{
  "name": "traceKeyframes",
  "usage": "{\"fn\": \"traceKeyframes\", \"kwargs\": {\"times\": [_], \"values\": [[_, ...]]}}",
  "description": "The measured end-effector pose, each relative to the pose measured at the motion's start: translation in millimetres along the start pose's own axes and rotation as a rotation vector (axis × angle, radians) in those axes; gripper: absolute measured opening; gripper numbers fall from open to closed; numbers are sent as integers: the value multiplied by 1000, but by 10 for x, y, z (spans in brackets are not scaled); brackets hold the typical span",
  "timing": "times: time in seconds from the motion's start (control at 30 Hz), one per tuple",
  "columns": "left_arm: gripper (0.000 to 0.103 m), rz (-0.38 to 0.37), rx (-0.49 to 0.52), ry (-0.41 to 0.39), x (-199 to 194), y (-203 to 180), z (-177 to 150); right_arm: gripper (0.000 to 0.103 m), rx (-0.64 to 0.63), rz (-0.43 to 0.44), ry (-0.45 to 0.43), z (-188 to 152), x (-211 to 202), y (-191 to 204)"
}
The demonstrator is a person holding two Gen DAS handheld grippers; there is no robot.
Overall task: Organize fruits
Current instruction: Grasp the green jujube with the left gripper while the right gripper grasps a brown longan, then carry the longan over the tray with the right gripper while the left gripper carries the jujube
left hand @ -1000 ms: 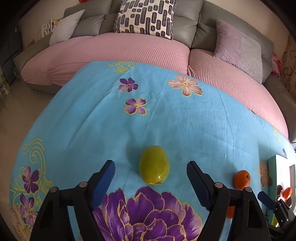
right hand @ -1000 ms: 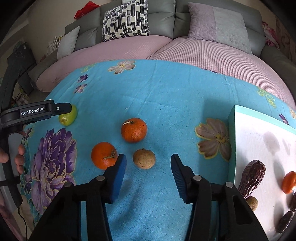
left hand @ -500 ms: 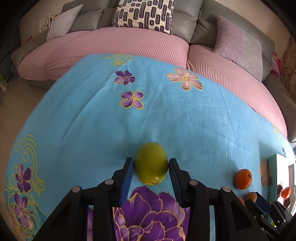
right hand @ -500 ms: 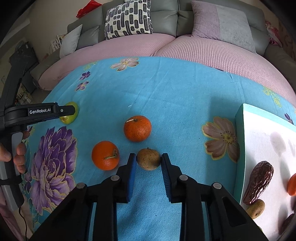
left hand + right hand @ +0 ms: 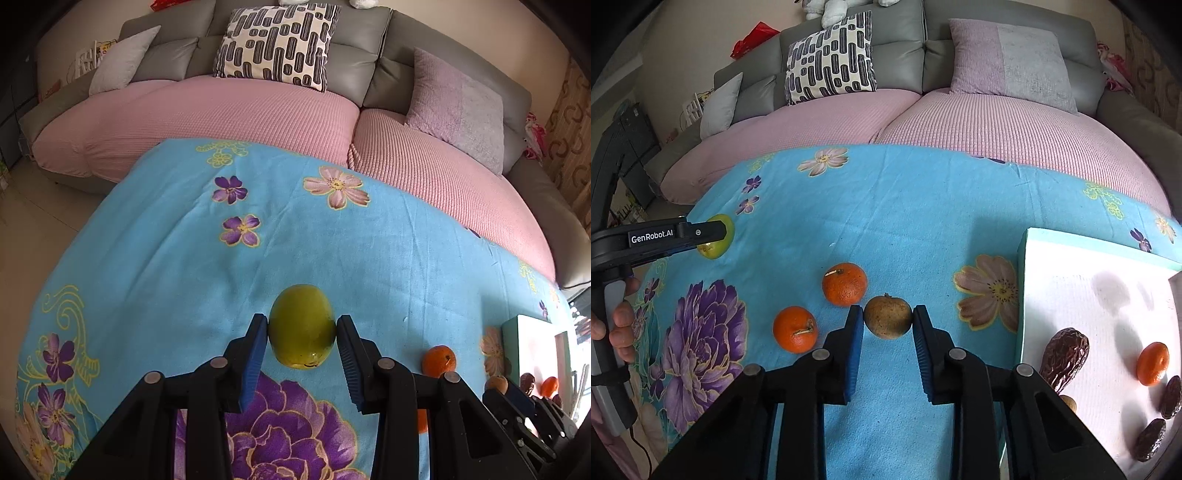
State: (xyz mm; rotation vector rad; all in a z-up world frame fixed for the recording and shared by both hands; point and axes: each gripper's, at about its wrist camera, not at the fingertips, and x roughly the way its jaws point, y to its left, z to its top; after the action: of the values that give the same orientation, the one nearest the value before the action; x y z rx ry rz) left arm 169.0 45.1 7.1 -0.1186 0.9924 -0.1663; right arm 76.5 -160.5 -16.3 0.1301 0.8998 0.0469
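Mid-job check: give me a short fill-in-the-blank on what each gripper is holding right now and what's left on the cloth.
1. The left gripper is shut on the ____ fruit.
2. The right gripper is shut on the ____ fruit.
3. The number of oranges lying loose on the blue cloth is ____.
4. The dark dates lie in the white ____, at the right.

Missing words: green; brown; two; tray

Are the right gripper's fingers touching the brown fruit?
Touching. In the right wrist view both blue fingers of the right gripper press the sides of the brown fruit, with no gap.
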Motion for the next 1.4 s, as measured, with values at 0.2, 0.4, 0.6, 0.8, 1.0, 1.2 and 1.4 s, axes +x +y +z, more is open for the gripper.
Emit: {"fn": "traceKeyframes", "kwargs": {"times": [0.2,0.4,0.6,0.8,1.0,1.2,1.4], "values": [[41,-58,35,-17,-167,-267,-17,28,30,-23,-19,43,-150,-111],[41,-84,105,-37,-280,-572,-55,28,52,-37,-34,60,-312,-210],[41,-106,160,-37,-328,-810,-146,29,73,-66,-48,82,-470,-335],[41,-122,211,-31,-353,-1034,-246,29,113,-89,-64,96,-592,-528],[41,-133,267,-20,-350,-1270,-352,29,154,-111,-73,100,-701,-742],[41,-155,322,-9,-352,-1503,-461,29,199,-135,-69,87,-760,-969],[41,-176,368,19,-316,-1708,-558,29,249,-167,-68,64,-816,-1219]]}}
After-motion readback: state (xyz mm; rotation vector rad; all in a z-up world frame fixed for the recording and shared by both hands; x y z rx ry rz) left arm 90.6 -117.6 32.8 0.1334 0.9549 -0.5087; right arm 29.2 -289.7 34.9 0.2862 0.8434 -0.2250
